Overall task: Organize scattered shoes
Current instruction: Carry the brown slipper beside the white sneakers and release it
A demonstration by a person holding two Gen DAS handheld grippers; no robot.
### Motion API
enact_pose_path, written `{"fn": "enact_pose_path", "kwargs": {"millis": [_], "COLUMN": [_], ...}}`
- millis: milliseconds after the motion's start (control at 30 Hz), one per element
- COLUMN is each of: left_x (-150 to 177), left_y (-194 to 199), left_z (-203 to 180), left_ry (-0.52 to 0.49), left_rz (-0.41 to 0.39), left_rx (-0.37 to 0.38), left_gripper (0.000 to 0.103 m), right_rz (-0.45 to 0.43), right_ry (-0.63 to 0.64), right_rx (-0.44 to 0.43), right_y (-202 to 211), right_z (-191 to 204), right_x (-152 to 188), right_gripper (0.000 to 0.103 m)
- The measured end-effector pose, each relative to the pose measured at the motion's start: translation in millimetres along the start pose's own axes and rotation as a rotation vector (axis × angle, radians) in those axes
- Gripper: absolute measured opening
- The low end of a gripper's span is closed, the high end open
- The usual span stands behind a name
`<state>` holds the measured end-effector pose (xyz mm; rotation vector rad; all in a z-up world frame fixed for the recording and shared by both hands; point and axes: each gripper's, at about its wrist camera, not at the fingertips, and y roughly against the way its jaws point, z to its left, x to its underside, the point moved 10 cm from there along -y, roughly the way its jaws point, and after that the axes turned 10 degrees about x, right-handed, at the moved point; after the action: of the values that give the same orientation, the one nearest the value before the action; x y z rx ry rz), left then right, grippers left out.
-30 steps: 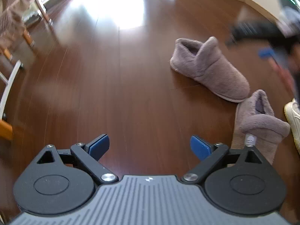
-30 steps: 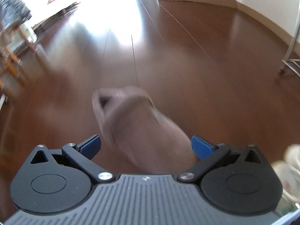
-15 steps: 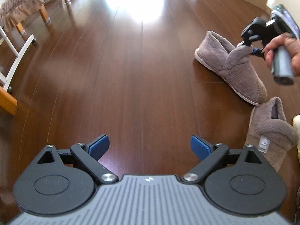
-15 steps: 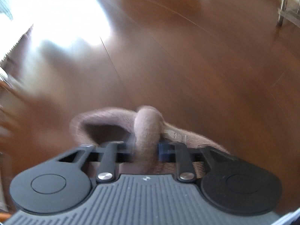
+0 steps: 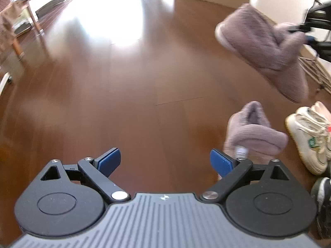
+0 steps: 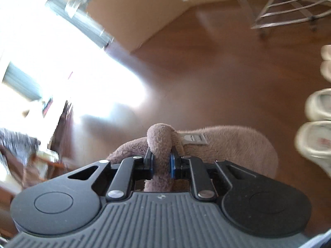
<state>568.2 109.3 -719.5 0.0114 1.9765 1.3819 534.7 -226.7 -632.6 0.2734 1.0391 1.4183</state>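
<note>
My right gripper (image 6: 161, 161) is shut on the heel collar of a grey fuzzy slipper (image 6: 231, 144) and holds it in the air; the same slipper (image 5: 262, 47) hangs above the floor at upper right in the left wrist view. Its mate, a second grey slipper (image 5: 252, 132), lies on the wooden floor just right of my left gripper (image 5: 165, 161), which is open and empty, low over the floor.
White sneakers (image 5: 308, 138) and a dark shoe (image 5: 322, 198) lie at the right edge. White shoes (image 6: 318, 119) line the right side in the right wrist view. A metal rack (image 6: 289, 10) stands far right. A chair (image 5: 18, 31) stands far left.
My right gripper closed on the slipper's heel collar and lifted it off the floor, swinging right. My left gripper moved a little nearer the second slipper, still open.
</note>
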Motion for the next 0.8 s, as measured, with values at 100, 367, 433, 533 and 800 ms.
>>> {"fn": "enact_pose_path", "kwargs": {"millis": [100, 367, 433, 533, 800], "left_x": [-2.2, 10.4, 11.2, 15.3, 36.1], "left_y": [-10.0, -20.9, -21.0, -24.3, -25.5], "left_z": [-16.1, -72.5, -81.6, -93.6, -125.1], "left_ry": [-0.016, -0.116, -0.149, -0.185, -0.259], "left_rz": [0.001, 0.036, 0.038, 0.051, 0.105], "left_rx": [0.021, 0.122, 0.125, 0.121, 0.125], "left_gripper": [0.095, 0.095, 0.095, 0.095, 0.095], "right_rz": [-0.010, 0.248, 0.298, 0.346, 0.172], "right_ry": [-0.128, -0.391, -0.308, 0.038, 1.055], "right_rx": [0.050, 0.381, 0.366, 0.308, 0.340], "right_y": [43.3, 55.6, 53.8, 72.1, 19.3], "right_z": [-52.7, -240.4, -253.4, -243.5, -201.7], "right_x": [3.6, 90.1, 102.6, 121.3, 195.5], "right_gripper": [0.013, 0.022, 0.037, 0.099, 0.102]}}
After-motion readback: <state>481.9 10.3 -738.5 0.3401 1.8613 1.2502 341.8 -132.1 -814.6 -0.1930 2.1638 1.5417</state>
